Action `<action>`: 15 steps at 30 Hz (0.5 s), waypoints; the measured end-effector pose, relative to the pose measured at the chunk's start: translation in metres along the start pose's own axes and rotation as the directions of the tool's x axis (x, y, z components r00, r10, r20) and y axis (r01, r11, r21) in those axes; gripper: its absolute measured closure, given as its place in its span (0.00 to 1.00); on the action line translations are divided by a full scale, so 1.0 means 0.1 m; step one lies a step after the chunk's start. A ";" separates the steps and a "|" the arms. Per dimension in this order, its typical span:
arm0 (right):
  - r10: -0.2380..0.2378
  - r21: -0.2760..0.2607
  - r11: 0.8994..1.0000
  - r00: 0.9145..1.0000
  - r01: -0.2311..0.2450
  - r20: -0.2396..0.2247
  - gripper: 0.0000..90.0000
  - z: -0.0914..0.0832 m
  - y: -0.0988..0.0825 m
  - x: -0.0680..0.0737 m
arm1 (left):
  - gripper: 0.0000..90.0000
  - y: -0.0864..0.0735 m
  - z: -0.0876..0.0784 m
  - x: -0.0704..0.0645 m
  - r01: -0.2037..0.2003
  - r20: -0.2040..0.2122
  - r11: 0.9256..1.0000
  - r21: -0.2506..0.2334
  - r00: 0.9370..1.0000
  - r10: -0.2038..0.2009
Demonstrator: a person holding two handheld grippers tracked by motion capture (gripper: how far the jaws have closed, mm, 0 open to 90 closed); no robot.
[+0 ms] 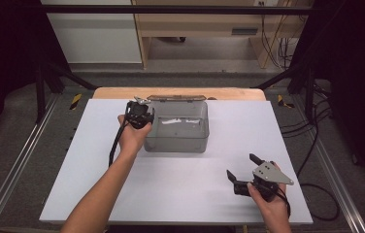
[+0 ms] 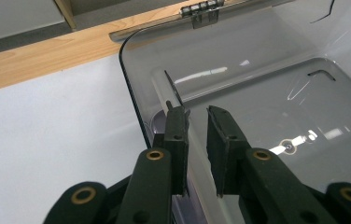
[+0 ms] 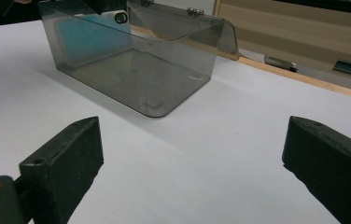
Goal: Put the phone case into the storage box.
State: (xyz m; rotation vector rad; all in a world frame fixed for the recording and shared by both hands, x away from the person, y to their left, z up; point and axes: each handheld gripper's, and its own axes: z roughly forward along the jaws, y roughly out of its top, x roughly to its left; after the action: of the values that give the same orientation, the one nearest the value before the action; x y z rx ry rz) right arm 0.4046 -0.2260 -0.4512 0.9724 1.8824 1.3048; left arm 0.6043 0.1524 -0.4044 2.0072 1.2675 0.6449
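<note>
A white rectangular table top [image 1: 180, 194] fills the middle of the high view, with a strip of pale wooden board [image 1: 122, 92] along its far edge.

On the far half of the table, slightly left of centre, sits a smoky grey transparent plastic box [image 1: 176, 127]. It is rectangular with rounded corners, and its long axis runs left to right, parallel to the table's far edge. Its open top faces up. A hinged lid of the same clear plastic [image 1: 175, 98] is folded back behind the far wall, over the wooden strip, joined by a small hinge [image 2: 201, 9]. The box appears empty.

The left gripper [image 1: 139, 112], black and held in the person's left hand [image 1: 133, 136], is at the box's left wall near the far corner. In the left gripper view its two jaws straddle that thin wall, one outside and one inside, with a narrow gap between them; whether they press the wall cannot be told.

The right gripper [image 1: 241, 167], held in the person's right hand [image 1: 268, 201], rests low near the table's near right corner, well apart from the box. Its jaws are spread wide and hold nothing, pointing left and away toward the box.
</note>
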 end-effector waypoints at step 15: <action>-0.002 -0.003 1.000 1.000 0.002 0.001 0.06 0.00 0.00 0.00 | 0.87 0.02 -0.06 0.02 0.014 0.028 0.999 -0.038 1.000 -0.012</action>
State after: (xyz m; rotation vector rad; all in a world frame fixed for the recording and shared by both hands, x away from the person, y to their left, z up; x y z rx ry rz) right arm 0.4048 -0.2263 -0.4510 0.9693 1.8803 1.3056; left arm 0.6019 0.1554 -0.3988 1.9685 1.2414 0.6280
